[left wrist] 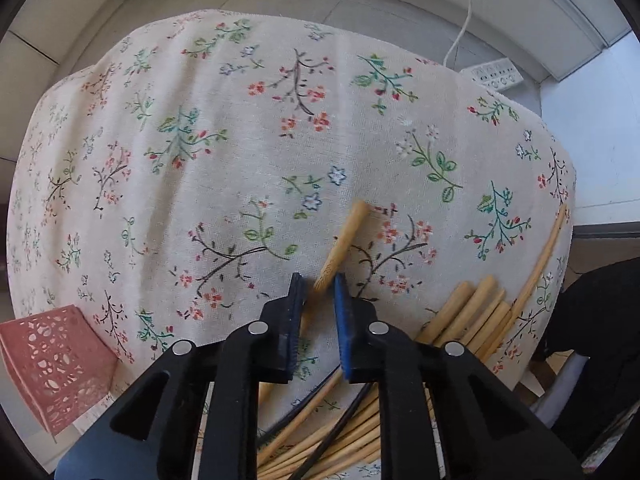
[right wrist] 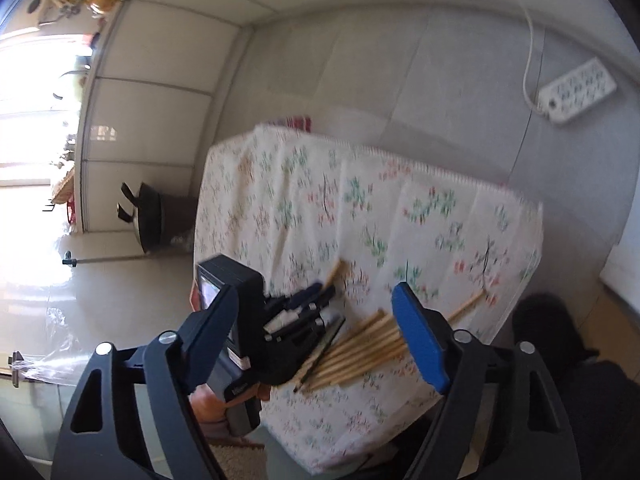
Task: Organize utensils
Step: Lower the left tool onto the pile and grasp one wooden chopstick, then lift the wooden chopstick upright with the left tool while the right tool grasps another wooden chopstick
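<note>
My left gripper (left wrist: 320,282) points straight down at the table, its jaws drawn in close around one wooden chopstick (left wrist: 345,238) that lies alone on the floral tablecloth (left wrist: 224,128). The stick's near end sits between the fingertips; the pads look to be on it, though a sliver of gap on the blue-padded side leaves me unsure how firm the pinch is. My right gripper (right wrist: 316,316) tilts down toward the same table from farther back, jaws spread wide with nothing between them. Through that gap I see the left gripper's body (right wrist: 280,320) bent over the cloth, with part of a hand (right wrist: 208,404) below it.

The rest of the chopsticks (right wrist: 360,356) lie in a loose fan just beside the left gripper, on the near right part of the cloth, and a dark stick or cable (left wrist: 340,416) crosses them. One longer stick (left wrist: 540,264) lies apart near the right edge. A pink perforated basket (left wrist: 52,364) stands at the table's near left corner. A white power strip (left wrist: 494,74) lies on the floor beyond the table.

My own fingers hide the held stick's lower part and much of the pile. The right view is smeared with blur, so the cloth pattern and stick ends are hard to read
</note>
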`<state>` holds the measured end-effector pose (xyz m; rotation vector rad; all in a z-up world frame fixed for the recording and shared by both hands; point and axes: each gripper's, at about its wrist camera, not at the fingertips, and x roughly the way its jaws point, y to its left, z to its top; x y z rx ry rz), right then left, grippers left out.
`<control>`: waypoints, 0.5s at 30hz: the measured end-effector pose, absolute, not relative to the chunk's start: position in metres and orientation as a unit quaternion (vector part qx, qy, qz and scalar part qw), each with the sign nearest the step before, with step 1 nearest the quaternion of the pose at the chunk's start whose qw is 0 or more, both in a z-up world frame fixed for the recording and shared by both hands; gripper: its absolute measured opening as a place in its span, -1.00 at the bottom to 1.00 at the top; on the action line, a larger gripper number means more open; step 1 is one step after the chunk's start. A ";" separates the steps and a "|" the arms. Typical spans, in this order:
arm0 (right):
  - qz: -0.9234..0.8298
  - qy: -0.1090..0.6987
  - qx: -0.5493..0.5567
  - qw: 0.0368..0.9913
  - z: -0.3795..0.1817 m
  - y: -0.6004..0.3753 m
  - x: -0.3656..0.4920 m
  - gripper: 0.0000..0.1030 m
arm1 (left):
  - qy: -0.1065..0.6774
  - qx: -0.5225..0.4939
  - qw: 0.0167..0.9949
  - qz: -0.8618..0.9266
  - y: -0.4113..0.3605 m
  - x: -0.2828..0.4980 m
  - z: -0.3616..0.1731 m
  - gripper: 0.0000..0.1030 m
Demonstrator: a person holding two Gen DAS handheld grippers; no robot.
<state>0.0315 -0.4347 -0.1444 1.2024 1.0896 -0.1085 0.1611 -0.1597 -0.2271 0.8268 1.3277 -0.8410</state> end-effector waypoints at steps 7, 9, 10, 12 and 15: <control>-0.075 0.525 0.567 0.631 -0.195 -0.415 0.023 0.40 | 0.488 0.332 0.716 -0.373 -0.110 0.165 -0.179 -0.81; -0.088 0.532 0.587 0.604 -0.213 -0.414 0.016 0.40 | 0.447 0.322 0.752 -0.362 -0.090 0.160 -0.148 -0.83; -0.096 0.543 0.589 0.591 -0.224 -0.412 0.012 0.30 | 0.433 0.320 0.764 -0.357 -0.085 0.155 -0.137 -0.84; -0.106 0.551 0.592 0.578 -0.235 -0.410 0.007 0.06 | 0.391 0.313 0.794 -0.344 -0.068 0.142 -0.104 -0.86; -0.130 0.555 0.599 0.563 -0.248 -0.407 -0.001 -0.15 | 0.337 0.275 0.837 -0.332 -0.046 0.116 -0.058 -0.87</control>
